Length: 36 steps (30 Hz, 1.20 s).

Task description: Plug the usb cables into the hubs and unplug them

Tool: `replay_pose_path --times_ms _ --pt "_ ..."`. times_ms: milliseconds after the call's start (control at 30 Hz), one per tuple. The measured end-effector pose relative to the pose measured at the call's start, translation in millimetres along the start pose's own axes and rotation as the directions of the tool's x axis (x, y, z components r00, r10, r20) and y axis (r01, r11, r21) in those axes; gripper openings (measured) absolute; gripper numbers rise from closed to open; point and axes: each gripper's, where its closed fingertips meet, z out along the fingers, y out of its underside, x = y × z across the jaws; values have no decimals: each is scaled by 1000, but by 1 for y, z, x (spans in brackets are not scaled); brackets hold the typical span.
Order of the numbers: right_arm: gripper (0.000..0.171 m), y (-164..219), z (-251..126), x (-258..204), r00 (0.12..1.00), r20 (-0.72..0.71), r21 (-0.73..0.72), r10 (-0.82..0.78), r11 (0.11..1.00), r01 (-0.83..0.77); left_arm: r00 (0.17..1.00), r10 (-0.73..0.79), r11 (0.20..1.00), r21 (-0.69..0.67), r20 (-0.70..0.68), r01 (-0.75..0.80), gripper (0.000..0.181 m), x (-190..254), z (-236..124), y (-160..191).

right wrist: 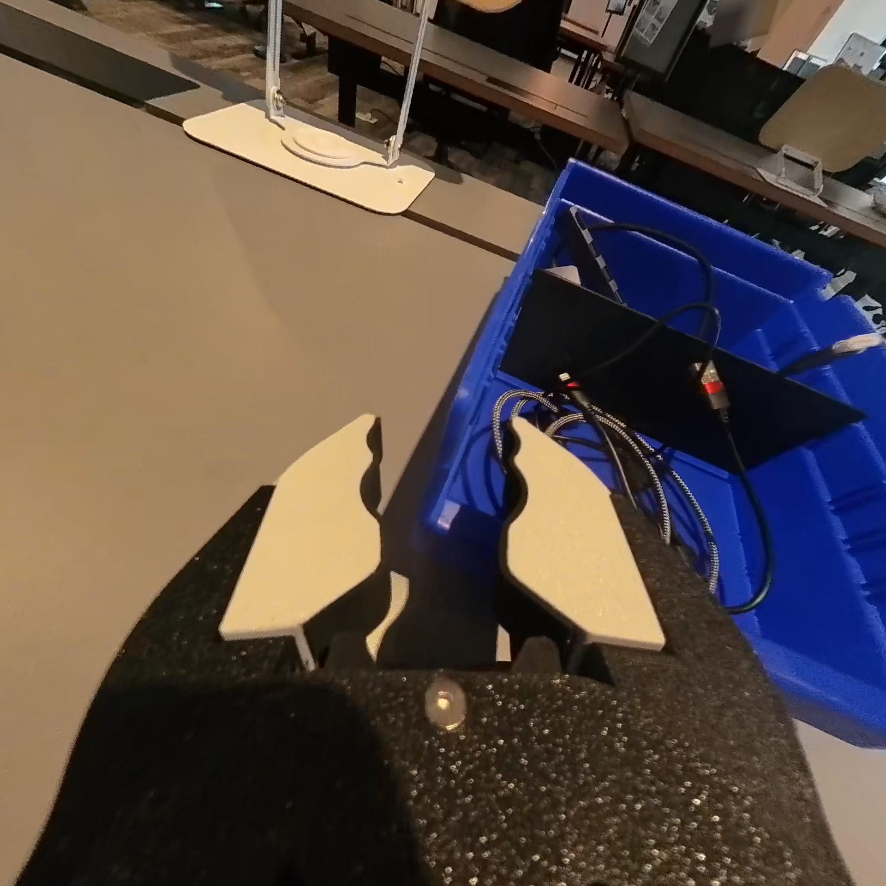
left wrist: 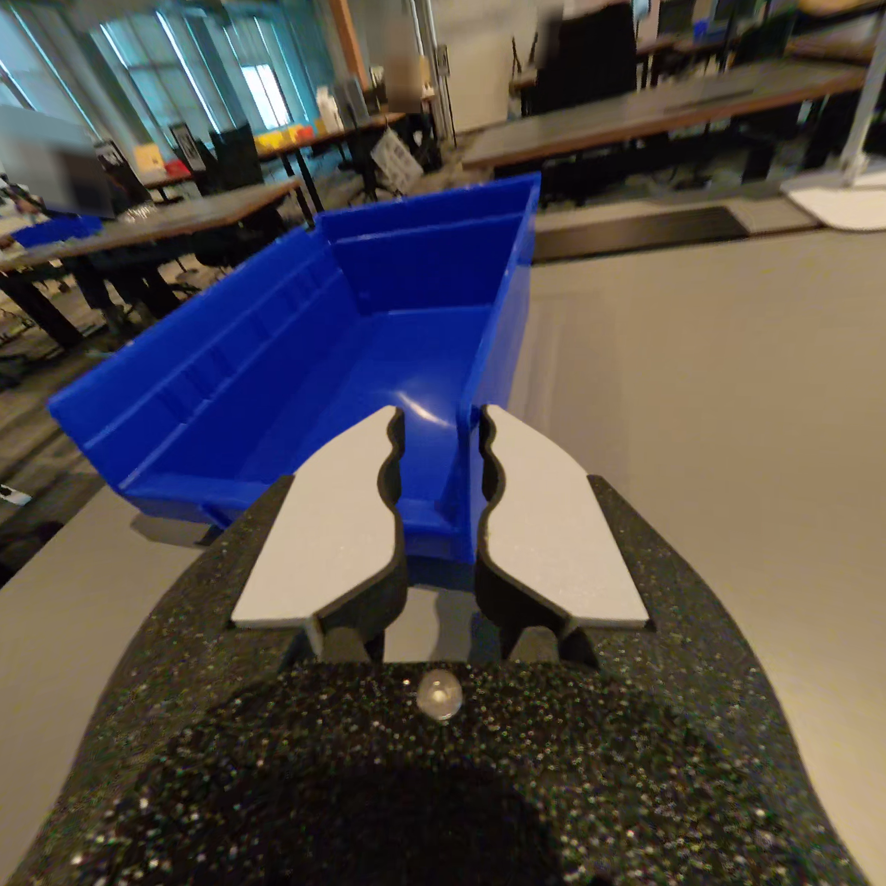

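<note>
Opening of the task, before any cable is picked up. The left hand-held gripper point(left wrist: 441, 417) hovers at the near end of an empty blue bin point(left wrist: 268, 393) on the grey tabletop point(left wrist: 695, 431), its fingers apart with nothing between them. The right hand-held gripper point(right wrist: 443, 426) hangs over the tabletop edge of a second blue bin point(right wrist: 815, 551), its fingers likewise apart and empty. This bin holds the task's things: in the near compartment a tangle of braided grey USB cables point(right wrist: 637, 446) with a black cable point(right wrist: 752, 503) looping over them, and a black divider point(right wrist: 671, 378) across the bin, on which lie a red-collared USB plug point(right wrist: 709, 386) and a smaller red-tipped plug point(right wrist: 570, 383). Behind the divider a grey slab-like device point(right wrist: 594, 259), probably a hub, leans against the far wall; its ports cannot be made out. A white lamp base point(right wrist: 311, 153) stands well apart on the tabletop. By this reading nothing is yet plugged. The next move calls for the right gripper to travel rightward over the bin wall, descend on one plug and grip its housing squarely, without snagging the neighbouring loops.
</note>
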Motion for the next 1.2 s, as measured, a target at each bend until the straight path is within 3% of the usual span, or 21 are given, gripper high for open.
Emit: replay_pose_path --times_ms 167,367,733,933,1200 --pt "43 2 1 2 1000 -20 -2 -13 1000 13 996 63 997 -33 -70 -65 7 10 6 5" --pt "41 1 2 3 999 -33 4 -16 1000 16 985 23 999 -29 -174 -29 4 18 3 5" --pt "42 0 1 3 999 -29 10 -15 1000 15 917 126 992 53 -378 -115 5 55 -16 0" --pt "39 1 1 4 999 -32 8 -17 1000 17 806 155 987 119 -571 -106 4 76 -38 -1" --pt "31 0 0 10 998 -58 23 -15 1000 16 544 334 942 296 -769 -159 3 111 -88 4"
